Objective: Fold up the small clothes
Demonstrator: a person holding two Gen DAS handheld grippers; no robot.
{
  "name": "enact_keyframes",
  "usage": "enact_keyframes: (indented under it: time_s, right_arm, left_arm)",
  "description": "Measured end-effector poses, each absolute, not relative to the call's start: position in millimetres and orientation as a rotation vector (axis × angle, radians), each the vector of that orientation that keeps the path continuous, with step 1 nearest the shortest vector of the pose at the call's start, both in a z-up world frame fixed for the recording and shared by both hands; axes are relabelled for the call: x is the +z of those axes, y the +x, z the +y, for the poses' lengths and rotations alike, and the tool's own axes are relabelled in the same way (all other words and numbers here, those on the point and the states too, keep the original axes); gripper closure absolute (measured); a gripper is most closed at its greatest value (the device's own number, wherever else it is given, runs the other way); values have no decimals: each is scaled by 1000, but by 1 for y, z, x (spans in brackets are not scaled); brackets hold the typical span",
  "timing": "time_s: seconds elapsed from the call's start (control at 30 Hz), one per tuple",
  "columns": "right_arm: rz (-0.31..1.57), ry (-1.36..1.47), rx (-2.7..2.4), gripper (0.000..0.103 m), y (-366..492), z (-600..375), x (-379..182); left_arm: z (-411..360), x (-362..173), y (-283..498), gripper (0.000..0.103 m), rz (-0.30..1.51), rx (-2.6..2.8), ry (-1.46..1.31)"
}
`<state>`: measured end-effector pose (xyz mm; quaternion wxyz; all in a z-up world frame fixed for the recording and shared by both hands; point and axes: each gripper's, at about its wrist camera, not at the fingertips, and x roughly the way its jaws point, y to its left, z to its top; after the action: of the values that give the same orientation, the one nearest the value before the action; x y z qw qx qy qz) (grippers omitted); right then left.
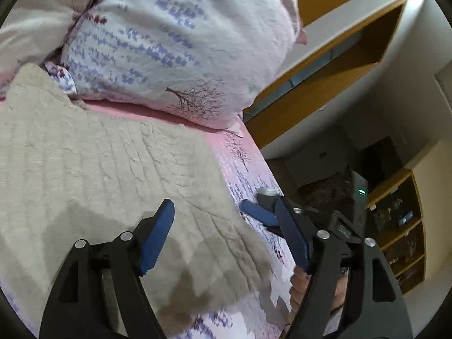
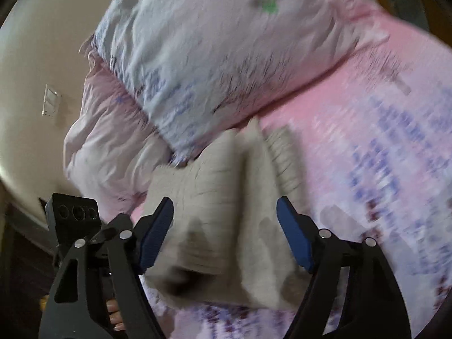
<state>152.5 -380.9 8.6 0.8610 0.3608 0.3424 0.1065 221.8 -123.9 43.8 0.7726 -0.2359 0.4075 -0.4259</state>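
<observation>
A beige knitted garment (image 1: pixel 107 169) lies spread on the pink floral bed sheet (image 1: pixel 254 175). My left gripper (image 1: pixel 224 209) is open just above the garment's right edge, holding nothing. The right gripper's blue fingers (image 1: pixel 258 213) show past it on the sheet. In the blurred right wrist view the garment (image 2: pixel 226 197) lies partly folded, with ridges, below my open right gripper (image 2: pixel 224 206), which holds nothing.
A large floral pillow (image 1: pixel 183 42) lies at the head of the bed, also in the right wrist view (image 2: pixel 212 56). A pale duvet (image 2: pixel 113 141) is bunched beside it. Wooden shelves (image 1: pixel 401 231) and a dark floor lie beyond the bed's right edge.
</observation>
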Motion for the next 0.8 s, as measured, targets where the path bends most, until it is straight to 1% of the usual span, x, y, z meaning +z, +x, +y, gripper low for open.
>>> enact_keyframes:
  time_s: [0.07, 0.2, 0.27, 0.43, 0.47, 0.5, 0.53, 0.57, 0.8]
  right_arm:
    - [747, 785, 253, 29, 156, -376, 4]
    - [741, 840, 289, 34, 159, -378, 4]
    - [754, 847, 307, 34, 163, -376, 7]
    - [860, 774, 223, 35, 183, -365, 1]
    - [869, 770, 222, 39, 186, -363, -1]
    - [883, 762, 224, 46, 190, -359, -3]
    - [895, 757, 229, 50, 192, -357, -6]
    - [908, 753, 236, 59, 195, -354, -8]
    - [911, 750, 239, 61, 204, -348, -15]
  left_arm:
    - [-103, 51, 217, 23, 833, -891, -538]
    - [-49, 63, 210, 20, 734, -693, -532]
    - [-34, 63, 213, 19, 741, -591, -491]
    - [-16, 36, 224, 19, 859, -463, -435]
    - [-16, 32, 227, 19, 878, -459, -436]
    - [-17, 25, 229, 19, 901, -455, -437]
    - [-17, 20, 229, 19, 916, -456, -439]
    - [-18, 16, 231, 19, 933, -463, -441]
    - [-28, 3, 238, 20, 975, -522, -479]
